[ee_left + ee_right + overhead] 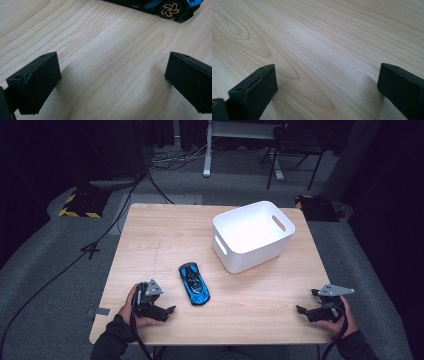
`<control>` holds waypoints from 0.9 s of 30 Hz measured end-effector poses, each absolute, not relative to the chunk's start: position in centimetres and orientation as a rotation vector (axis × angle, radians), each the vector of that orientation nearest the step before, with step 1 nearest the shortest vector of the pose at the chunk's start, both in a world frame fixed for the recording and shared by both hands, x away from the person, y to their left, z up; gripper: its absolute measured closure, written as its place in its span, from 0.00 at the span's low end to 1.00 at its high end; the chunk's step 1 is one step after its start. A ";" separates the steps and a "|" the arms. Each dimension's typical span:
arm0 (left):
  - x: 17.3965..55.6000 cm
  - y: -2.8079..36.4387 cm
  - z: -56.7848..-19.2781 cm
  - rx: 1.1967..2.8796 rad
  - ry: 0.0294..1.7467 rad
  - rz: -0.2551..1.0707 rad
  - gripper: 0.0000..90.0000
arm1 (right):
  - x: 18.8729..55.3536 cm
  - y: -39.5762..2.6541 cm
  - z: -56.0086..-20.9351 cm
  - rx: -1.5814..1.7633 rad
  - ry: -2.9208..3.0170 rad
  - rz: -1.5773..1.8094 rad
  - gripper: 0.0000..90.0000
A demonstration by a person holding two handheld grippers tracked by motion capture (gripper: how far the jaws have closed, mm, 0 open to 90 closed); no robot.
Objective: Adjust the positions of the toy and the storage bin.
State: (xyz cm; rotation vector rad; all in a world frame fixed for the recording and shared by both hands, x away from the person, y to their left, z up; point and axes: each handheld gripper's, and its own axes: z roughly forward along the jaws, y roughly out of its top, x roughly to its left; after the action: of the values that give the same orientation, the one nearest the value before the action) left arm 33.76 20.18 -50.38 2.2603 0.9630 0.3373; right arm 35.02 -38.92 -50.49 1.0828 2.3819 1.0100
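Rested low at the near corners of the wooden table [150, 235]: left gripper [169, 311] and right gripper [301, 310], jaws of both spread wide on nothing. Lay just beside the left gripper: blue toy car [194, 283]. Stood farther back: white bin [253, 235].

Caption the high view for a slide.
Two open grippers, left and right, rest near a blue toy car and white bin.
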 end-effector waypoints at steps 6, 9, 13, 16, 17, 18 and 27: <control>33.7 20.1 -50.4 2.257 0.973 0.341 0.00 | 35.0 -39.1 -50.4 1.072 2.364 1.044 0.18; 33.8 20.1 -50.4 2.256 0.970 0.339 0.00 | 35.1 -39.1 -50.3 1.062 2.375 1.056 0.17; 33.8 20.1 -50.3 2.263 0.963 0.343 0.00 | 35.4 -38.9 -49.7 1.034 2.355 1.064 0.19; 33.8 20.1 -50.3 2.263 0.963 0.342 0.00 | 35.9 -38.5 -48.2 0.982 2.337 1.075 0.19; 33.8 20.1 -50.3 2.262 0.964 0.343 0.00 | 36.2 -38.3 -47.6 0.959 2.333 1.085 0.19; 33.8 20.1 -50.3 2.262 0.964 0.342 0.00 | 36.6 -38.0 -46.8 0.940 2.316 1.098 0.18; 33.8 20.1 -50.3 2.263 0.970 0.335 0.00 | 40.2 -34.5 -41.1 0.754 2.285 1.182 0.20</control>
State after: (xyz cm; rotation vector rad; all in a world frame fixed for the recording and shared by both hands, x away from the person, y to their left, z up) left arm 33.79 20.09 -50.34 2.2629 0.9701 0.3350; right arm 40.22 -34.48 -41.10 0.7535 2.2852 1.1819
